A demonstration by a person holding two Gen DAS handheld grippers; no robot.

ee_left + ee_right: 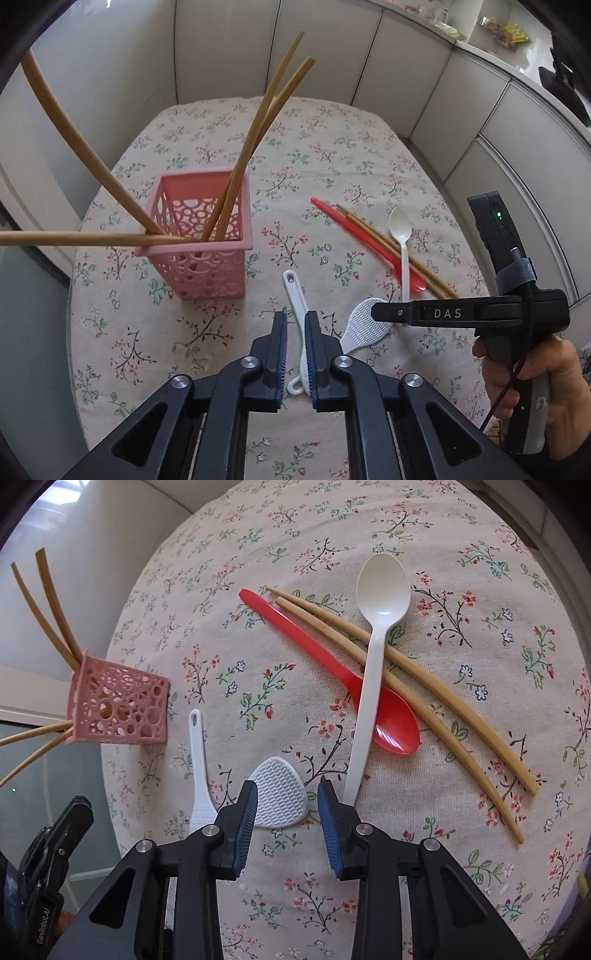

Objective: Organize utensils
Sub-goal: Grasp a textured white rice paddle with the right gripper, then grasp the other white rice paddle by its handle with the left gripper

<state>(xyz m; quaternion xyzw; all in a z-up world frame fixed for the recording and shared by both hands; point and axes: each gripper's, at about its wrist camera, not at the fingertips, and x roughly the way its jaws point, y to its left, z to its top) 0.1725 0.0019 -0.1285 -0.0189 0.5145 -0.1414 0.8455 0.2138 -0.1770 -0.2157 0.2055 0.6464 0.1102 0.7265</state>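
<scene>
Left wrist view, going left to right: the pink basket stands on the floral bench with four chopsticks leaning out of it; then the left gripper, its jaws partly open astride the handle of a white paddle that lies flat, not clearly pinching it; then a second paddle, whose handle I cannot make out, with the right gripper hovering over it. Beyond lie the red spoon, two loose chopsticks and the white spoon in a crossed pile, touching one another. Right wrist view shows the right jaws wide open and empty, above the dimpled paddle head, with the white spoon's handle end just beside the right pad. These look like light, stiff, rather slick plastic pieces lying flat, so I would take each across its narrow handle, near mid-length, to keep it from swivelling. The pile is likely to shift if one piece is dragged.
</scene>
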